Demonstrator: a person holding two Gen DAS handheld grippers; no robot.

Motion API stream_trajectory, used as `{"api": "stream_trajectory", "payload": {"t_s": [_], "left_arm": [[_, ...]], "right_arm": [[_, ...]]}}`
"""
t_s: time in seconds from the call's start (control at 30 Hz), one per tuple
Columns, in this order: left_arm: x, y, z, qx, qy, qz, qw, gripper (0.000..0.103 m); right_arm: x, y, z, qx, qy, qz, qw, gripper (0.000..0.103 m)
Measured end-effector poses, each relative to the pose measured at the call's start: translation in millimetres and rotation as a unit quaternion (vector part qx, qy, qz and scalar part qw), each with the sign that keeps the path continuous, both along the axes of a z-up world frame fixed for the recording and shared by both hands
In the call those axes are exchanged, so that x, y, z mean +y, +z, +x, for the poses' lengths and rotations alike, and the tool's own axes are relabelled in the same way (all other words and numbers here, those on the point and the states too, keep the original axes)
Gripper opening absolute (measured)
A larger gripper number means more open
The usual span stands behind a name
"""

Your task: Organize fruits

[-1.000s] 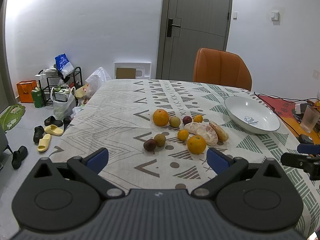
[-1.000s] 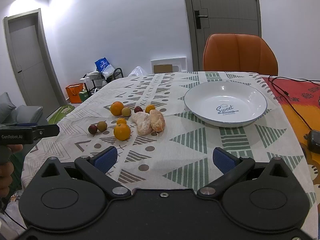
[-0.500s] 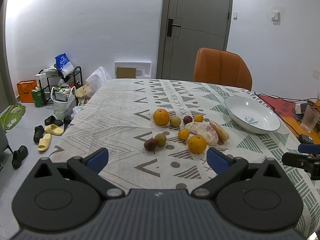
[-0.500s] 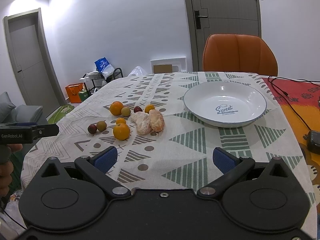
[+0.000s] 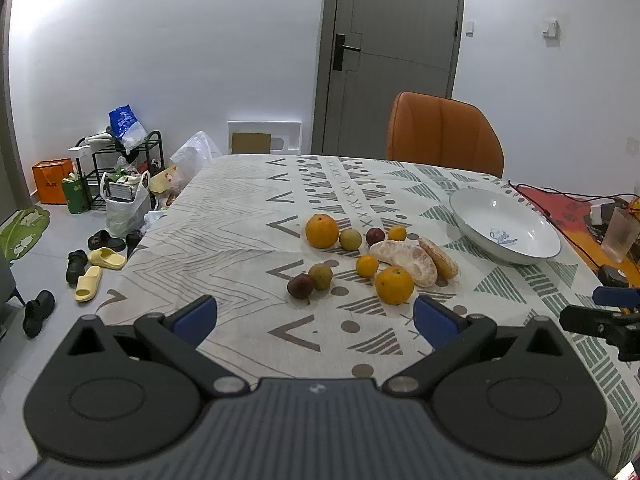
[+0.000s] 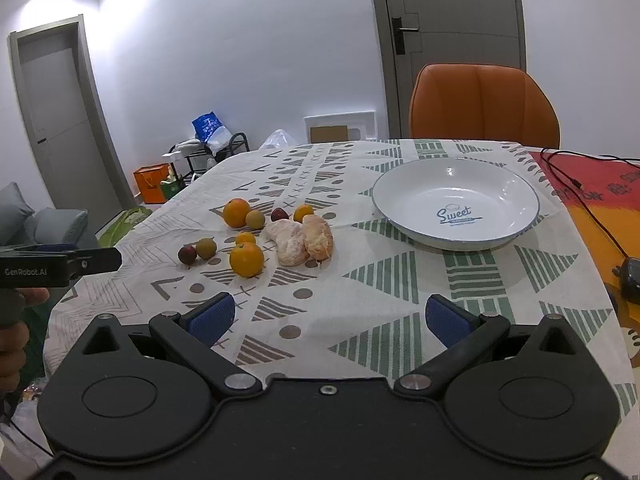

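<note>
The fruits are lying clustered on the table left of the empty bowl, sitting straight ahead of the left gripper and nearer it than the right gripper, both jaws spread apart, empty.

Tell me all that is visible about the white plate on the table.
The shallow white ceramic-looking plate has a thin blue rim line and blue "Sweet" lettering with a small emblem inside. It is round, glossy and holds nothing. It rests flat on the patterned tablecloth, in front of the orange chair, apart from the fruits to its left. Neither claw touches it.
</note>
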State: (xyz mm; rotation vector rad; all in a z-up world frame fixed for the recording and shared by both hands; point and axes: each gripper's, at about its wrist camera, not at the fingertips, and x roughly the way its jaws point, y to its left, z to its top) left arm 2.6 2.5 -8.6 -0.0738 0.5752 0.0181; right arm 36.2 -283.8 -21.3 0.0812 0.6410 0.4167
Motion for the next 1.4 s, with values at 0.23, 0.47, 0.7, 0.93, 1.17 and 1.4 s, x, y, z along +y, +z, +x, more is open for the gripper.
{"api": "stream_trajectory", "payload": {"t_s": [0.23, 0.47, 0.7, 0.93, 1.17, 1.4], "left_arm": [[-0.7, -3.4, 11.2, 0.003, -0.007, -0.003, 1.0000, 0.103], [-0.5, -8.0, 23.3, -0.007, -0.018, -0.007, 0.9998, 0.103], [2.4, -15.4, 39.6, -0.007, -0.013, -0.020, 0.9997, 0.101], [9.3, -27.9, 56.5, 0.001, 0.000, -0.033, 0.9995, 0.084], [21.0, -43.9, 76.9, 0.019, 0.014, -0.042, 0.9988, 0.062], [26.0, -57.8, 95.5, 0.041, 0.021, -0.043, 0.9980, 0.055]], "right_arm": [[2.0, -5.0, 6.5, 0.005, 0.002, 0.000, 1.000, 0.103], [7.3, -12.7, 20.6, 0.011, 0.000, -0.004, 1.000, 0.103], [12.5, -18.9, 34.3, 0.015, 0.007, 0.004, 1.000, 0.103], [17.3, -23.7, 48.3, 0.012, 0.013, 0.014, 1.000, 0.101], [23.8, -31.9, 68.5, 0.026, 0.017, 0.025, 0.999, 0.086], [29.3, -38.0, 85.6, 0.033, 0.025, 0.032, 0.999, 0.085]]}}
